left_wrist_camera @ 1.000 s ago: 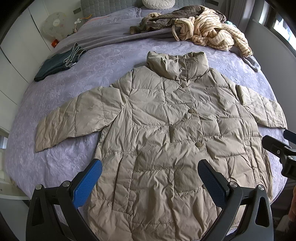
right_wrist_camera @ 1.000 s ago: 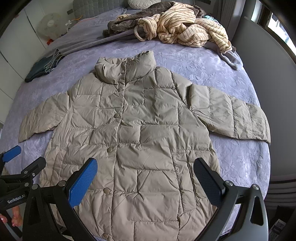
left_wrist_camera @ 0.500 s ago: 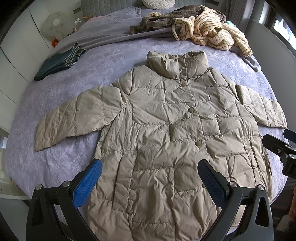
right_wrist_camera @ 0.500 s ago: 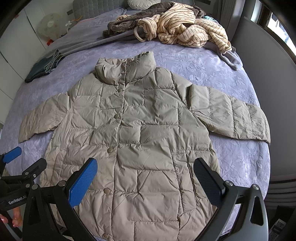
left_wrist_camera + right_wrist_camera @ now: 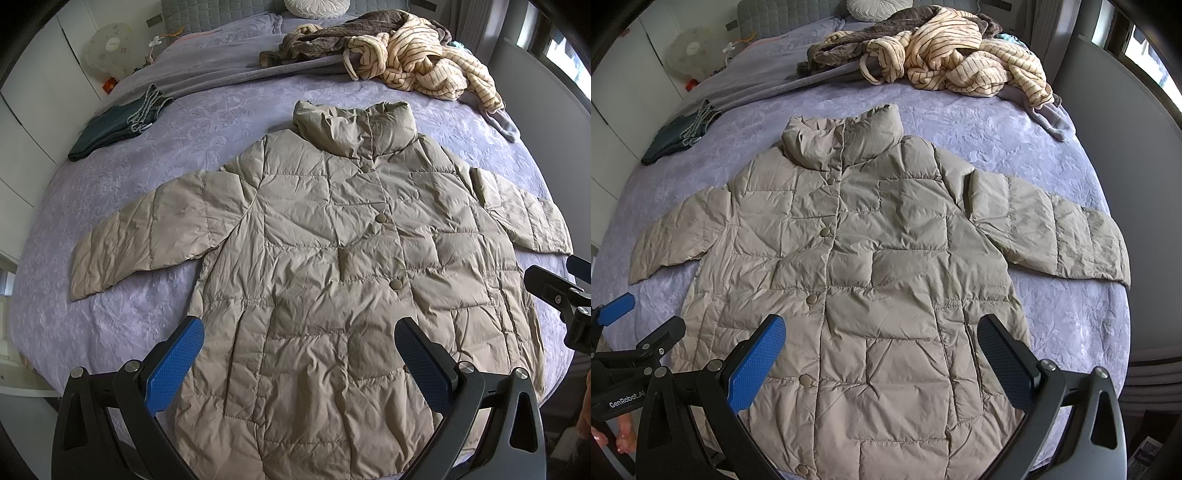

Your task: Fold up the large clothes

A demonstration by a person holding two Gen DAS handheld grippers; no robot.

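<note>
Quilted jacket (image 5: 332, 266) spread flat, buttoned, on the bed (image 5: 122, 314).
My left gripper (image 5: 299, 354) and right gripper (image 5: 882, 350) hover above its hem, both spread wide, holding nothing.

Purple bed (image 5: 155, 177): beige puffer jacket (image 5: 332, 266) centre, folded jeans (image 5: 118, 125) upper left, striped clothes pile (image 5: 413, 62) top.

The puffer jacket's (image 5: 325, 280) hem runs off the bottom edge in both wrist views, the left gripper's (image 5: 301, 363) fingers cover its lower corners, and the round pillow (image 5: 317, 6) is clipped by the top edge.
</note>
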